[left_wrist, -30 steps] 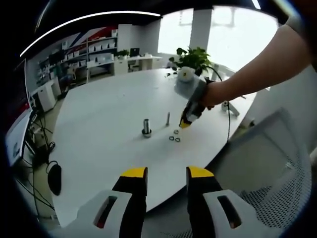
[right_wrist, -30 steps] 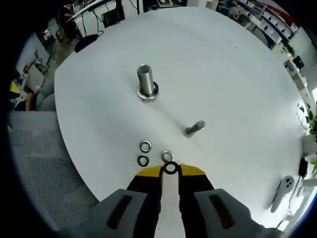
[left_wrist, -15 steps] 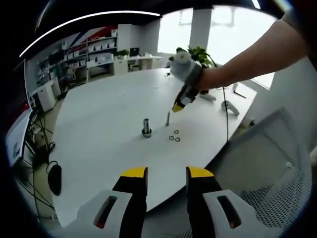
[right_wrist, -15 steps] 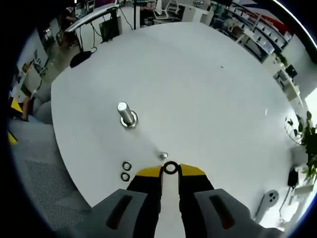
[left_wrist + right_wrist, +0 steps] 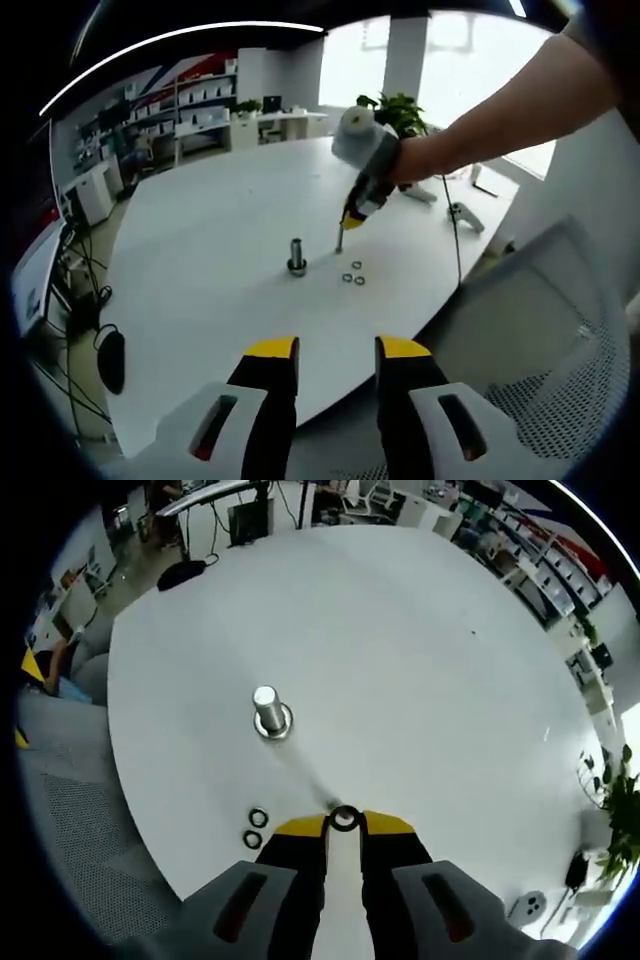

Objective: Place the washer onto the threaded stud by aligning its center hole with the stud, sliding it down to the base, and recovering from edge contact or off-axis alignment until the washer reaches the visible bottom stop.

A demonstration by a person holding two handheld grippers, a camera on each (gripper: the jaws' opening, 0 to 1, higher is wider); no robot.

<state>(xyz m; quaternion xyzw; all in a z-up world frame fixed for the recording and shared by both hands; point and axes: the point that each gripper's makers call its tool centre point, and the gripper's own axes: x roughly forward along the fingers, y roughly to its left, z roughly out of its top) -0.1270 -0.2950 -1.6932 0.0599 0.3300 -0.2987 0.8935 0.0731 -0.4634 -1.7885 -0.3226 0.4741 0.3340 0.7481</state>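
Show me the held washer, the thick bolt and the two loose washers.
held washer [image 5: 344, 819]: right gripper view, ring at the jaw tips.
thick bolt [image 5: 267, 709]: right gripper view, its shank.
loose washers [image 5: 258, 817]: right gripper view, upper one's rim.

Right gripper [image 5: 343, 821] points steeply down, jaws closed on washer [image 5: 344, 819], bare forearm [image 5: 500, 115] stretched behind. Left gripper [image 5: 335, 352] low, level, jaws parted, holding nothing.

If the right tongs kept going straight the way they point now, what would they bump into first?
Most likely the thin stud: the right tongs, shut on a washer, hang right above its top. Depth is hard to judge; a slight miss would meet the white table.
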